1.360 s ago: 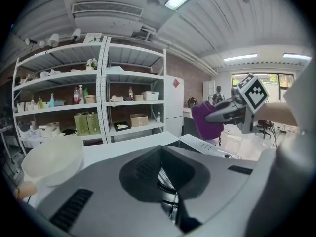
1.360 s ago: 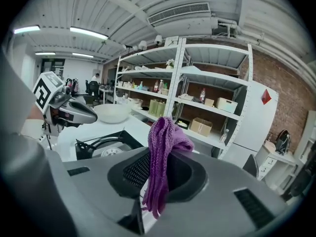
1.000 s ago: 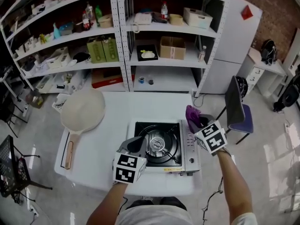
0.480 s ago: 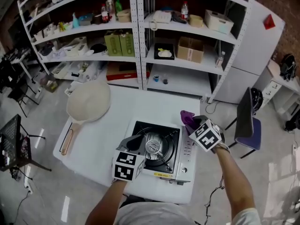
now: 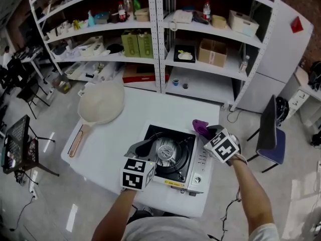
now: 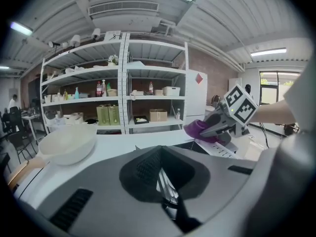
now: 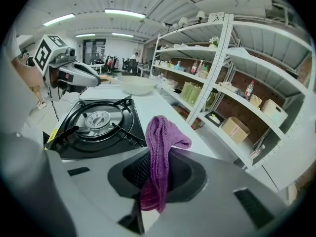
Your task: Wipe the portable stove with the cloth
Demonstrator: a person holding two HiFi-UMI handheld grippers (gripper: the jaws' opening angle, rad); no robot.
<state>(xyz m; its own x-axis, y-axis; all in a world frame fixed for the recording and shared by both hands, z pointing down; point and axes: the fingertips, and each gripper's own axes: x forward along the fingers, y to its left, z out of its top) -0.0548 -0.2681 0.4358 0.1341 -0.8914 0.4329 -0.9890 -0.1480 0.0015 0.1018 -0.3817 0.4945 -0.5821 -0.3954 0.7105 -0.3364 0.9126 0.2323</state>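
The portable stove (image 5: 189, 167) sits at the near right of the white table (image 5: 123, 134), its black burner (image 7: 98, 121) uncovered. My right gripper (image 5: 207, 132) is shut on a purple knitted cloth (image 5: 199, 128) and holds it over the stove's far right corner, beside the control panel. The cloth (image 7: 161, 147) sticks up from between the jaws and folds over. My left gripper (image 5: 142, 147) hovers at the stove's left edge, its jaws closed with nothing between them. In the left gripper view the right gripper (image 6: 217, 129) and cloth (image 6: 197, 129) show ahead to the right.
A white pan (image 5: 101, 103) with a wooden handle (image 5: 76, 141) lies at the table's far left. Stocked white shelves (image 5: 160, 44) stand behind the table. A chair (image 5: 271, 134) is to the right and a black stand (image 5: 17, 147) to the left.
The head view has swung, so the whole scene has shifted in the picture. Both grippers keep about the same places relative to the stove, with the cloth still held.
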